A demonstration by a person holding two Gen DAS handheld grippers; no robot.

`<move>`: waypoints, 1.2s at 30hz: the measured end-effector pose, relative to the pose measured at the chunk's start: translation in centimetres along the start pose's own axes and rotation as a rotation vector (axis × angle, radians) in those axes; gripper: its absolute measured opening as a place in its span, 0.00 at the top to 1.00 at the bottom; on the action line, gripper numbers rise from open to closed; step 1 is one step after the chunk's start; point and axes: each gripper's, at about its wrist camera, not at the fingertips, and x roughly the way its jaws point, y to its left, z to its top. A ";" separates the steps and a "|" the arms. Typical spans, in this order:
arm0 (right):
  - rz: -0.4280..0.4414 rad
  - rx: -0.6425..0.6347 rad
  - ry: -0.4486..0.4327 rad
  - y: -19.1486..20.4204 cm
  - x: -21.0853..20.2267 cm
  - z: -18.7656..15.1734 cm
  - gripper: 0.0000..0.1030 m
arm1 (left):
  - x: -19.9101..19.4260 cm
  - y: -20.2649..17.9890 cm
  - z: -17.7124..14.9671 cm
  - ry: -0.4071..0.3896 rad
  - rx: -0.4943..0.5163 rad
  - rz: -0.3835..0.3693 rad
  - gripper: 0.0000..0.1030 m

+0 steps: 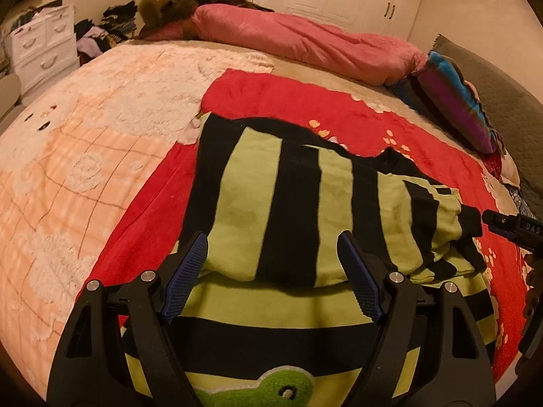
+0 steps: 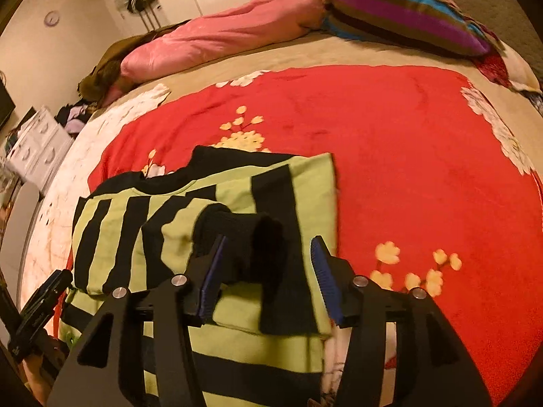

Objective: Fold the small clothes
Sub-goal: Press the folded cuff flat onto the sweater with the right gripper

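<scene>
My right gripper [image 2: 268, 271] stands part open, the black sleeve cuff [image 2: 251, 237] loose between its jaws, not pinched. My left gripper [image 1: 271, 278] is wide, empty, over the folded edge of the green-and-black striped knit sweater [image 1: 288, 203], which lies on the red floral blanket [image 2: 407, 156] covering the bed. I judge the knit light, soft and limp; grip doubled hems or cuffs, never a single layer.
</scene>
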 end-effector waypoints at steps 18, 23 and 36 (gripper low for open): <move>0.111 -0.233 0.005 8.2 1.5 -0.3 0.52 | 3.2 -3.0 -0.2 0.040 0.118 -0.006 0.31; 0.077 -0.228 0.084 7.9 4.4 -0.6 0.52 | 4.7 -1.8 -0.8 0.113 0.073 0.014 0.31; 0.027 -0.162 0.098 5.7 6.0 -1.2 0.50 | 4.4 -1.4 -0.7 0.106 0.059 -0.003 0.31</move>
